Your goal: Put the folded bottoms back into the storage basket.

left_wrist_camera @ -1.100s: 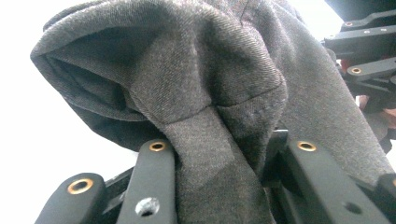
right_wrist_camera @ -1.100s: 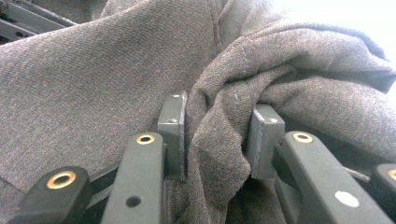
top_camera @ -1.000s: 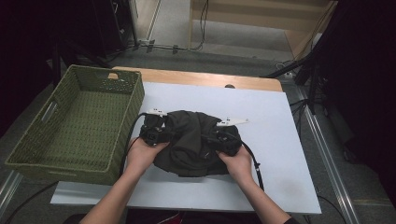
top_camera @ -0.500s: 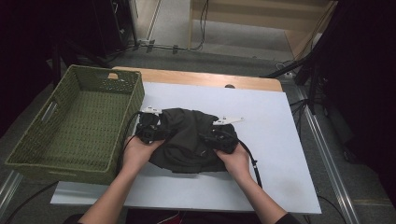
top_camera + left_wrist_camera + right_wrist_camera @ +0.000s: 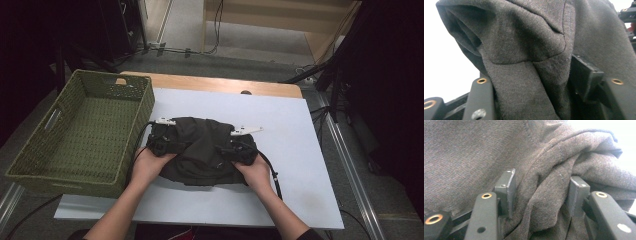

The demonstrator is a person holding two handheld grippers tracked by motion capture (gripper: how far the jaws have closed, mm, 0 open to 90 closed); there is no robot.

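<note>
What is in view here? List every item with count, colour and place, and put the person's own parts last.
Garment: one, dark grey, bunched at the middle of the board, between the two grippers.
Basket: one, green woven, at the left of the table, its right wall next to the garment.
Board: one, white, covering most of the table top.
Table: one, light wood, its far edge showing beyond the board.
Left gripper: one, black, a fold of the garment between its jaws.
Right gripper: one, black, a bunch of the garment between its jaws, gap not closed.
Hands: two, left hand and right hand, each behind its gripper.
</note>
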